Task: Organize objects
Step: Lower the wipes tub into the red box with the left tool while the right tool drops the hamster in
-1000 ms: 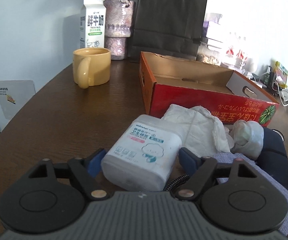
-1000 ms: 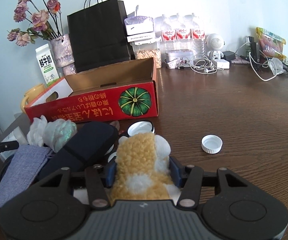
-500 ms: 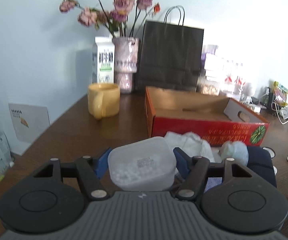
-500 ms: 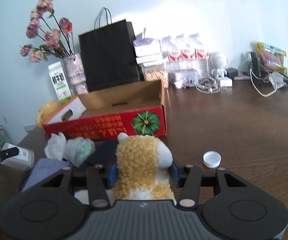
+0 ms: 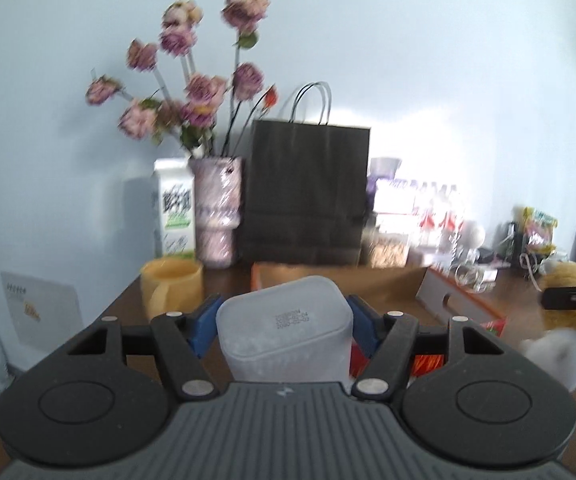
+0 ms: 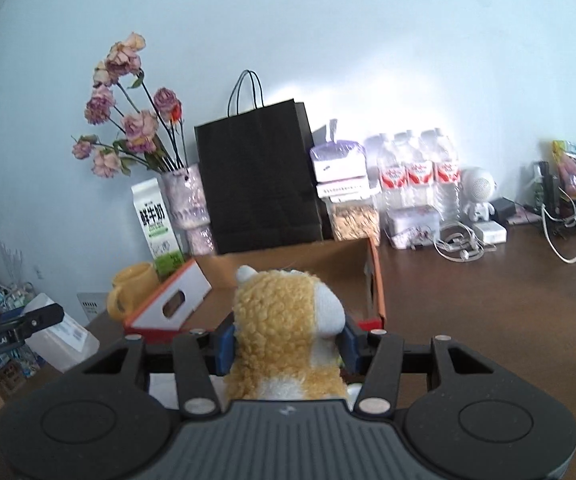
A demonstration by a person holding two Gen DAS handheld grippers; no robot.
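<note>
My left gripper (image 5: 284, 326) is shut on a white plastic cotton swab box (image 5: 284, 336), held in the air in front of the open red cardboard box (image 5: 367, 280). My right gripper (image 6: 286, 346) is shut on a yellow and white plush toy (image 6: 288, 328), raised before the same red box (image 6: 288, 264). The plush toy also shows at the right edge of the left wrist view (image 5: 567, 320). The swab box shows at the left of the right wrist view (image 6: 60, 336).
A yellow mug (image 5: 172, 286), a milk carton (image 5: 174, 208), a vase of dried flowers (image 5: 218, 212) and a black paper bag (image 5: 307, 192) stand behind the red box. Water bottles (image 6: 415, 172), cables (image 6: 459, 246) and small devices line the back right of the wooden table (image 6: 507, 300).
Both grippers have lifted their objects off the table and risen. The swab box and the plush toy now hang higher, closer to the red box opening.
</note>
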